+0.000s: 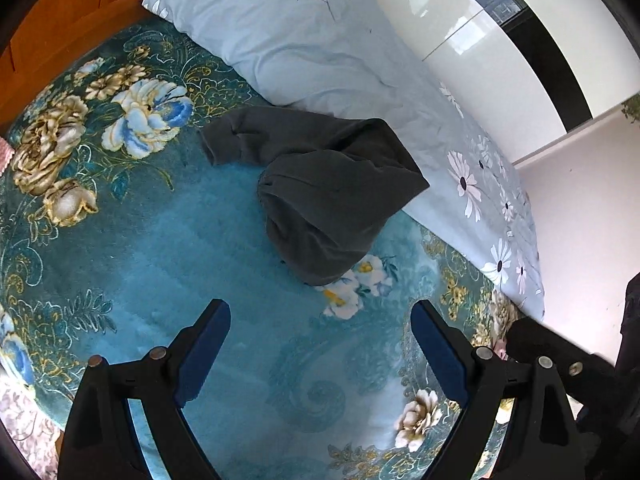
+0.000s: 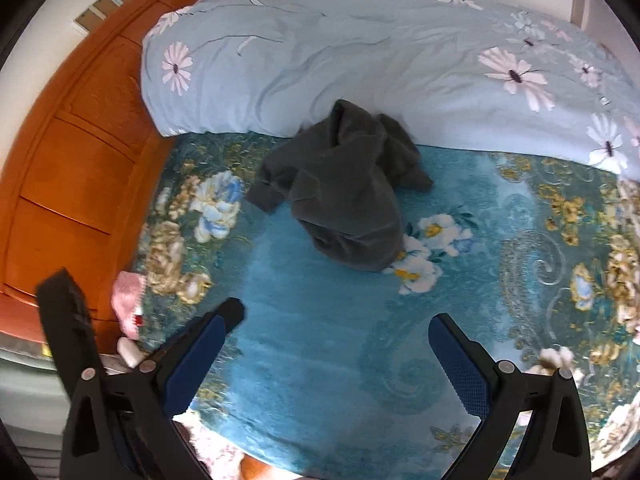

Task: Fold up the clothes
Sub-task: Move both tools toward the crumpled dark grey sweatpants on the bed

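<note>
You have a plain charcoal-grey garment (image 1: 332, 184) (image 2: 344, 196) lying on a teal bed blanket (image 1: 160, 240) (image 2: 320, 340) printed with cream, gold and blue-white flowers and gold scrollwork. The duvet (image 1: 304, 40) (image 2: 360, 64) along the bed's far edge is pale blue with pink-white daisies. The headboard (image 1: 60, 20) (image 2: 72, 140) is orange-brown wood. Your jaws are black with blue pads (image 1: 204, 352) (image 2: 460, 368).

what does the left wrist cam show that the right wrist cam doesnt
Only the left wrist view shows the glossy white wardrobe and pale floor. Only the right wrist view shows a pink cloth by the wooden headboard. Both show the crumpled dark grey garment on the teal floral blanket, the light blue duvet, and open tongs, left and right.
</note>
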Available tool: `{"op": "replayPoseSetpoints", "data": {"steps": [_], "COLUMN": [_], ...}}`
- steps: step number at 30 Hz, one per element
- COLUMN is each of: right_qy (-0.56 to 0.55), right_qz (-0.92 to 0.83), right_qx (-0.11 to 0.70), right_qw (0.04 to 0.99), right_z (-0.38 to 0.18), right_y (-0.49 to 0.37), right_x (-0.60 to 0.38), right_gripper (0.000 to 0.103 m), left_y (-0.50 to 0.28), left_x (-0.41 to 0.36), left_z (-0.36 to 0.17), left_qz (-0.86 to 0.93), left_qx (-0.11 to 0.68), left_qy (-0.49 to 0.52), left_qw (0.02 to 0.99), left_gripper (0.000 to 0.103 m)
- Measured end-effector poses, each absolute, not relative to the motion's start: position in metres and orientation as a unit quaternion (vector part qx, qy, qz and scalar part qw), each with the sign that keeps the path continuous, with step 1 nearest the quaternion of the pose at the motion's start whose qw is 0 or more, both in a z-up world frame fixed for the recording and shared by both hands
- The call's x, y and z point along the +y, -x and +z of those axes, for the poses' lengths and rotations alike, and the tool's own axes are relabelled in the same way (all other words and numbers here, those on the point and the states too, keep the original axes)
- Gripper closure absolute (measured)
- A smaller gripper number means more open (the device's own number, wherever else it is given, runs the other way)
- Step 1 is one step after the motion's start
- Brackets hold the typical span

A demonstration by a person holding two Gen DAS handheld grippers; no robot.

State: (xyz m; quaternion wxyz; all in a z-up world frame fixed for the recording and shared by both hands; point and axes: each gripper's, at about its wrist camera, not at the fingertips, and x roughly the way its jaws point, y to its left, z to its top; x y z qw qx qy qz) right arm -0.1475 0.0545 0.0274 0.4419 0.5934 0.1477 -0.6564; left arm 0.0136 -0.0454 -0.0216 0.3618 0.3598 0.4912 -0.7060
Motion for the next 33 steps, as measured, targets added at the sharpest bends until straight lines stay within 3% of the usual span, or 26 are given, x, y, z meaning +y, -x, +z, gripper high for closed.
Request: {"op": "replayPoseSetpoints", "data": {"steps": [17, 33], "right_qy": [-0.622, -0.666], "right_qz": [-0.643, -0.629], "right_qx": [0.181, 0.159], "right_qw": [0.408, 0.368], "right_z": [-0.018, -0.048], "right_y": [0.178, 0.222], "right_x": [-0.010, -0.045], "right_gripper": [0.000, 0.007], "left_y": [0.006, 0.010], "left_x": [-0.098, -0.132], "left_z": [-0.061, -0.100], "left_qz": [-0.697, -0.662], "left_qx": [0.499, 0.533], "left_qy": [-0.379, -0.393], "left_qw": [0.350, 0.352], "left_gripper": [0.011, 0.011]}}
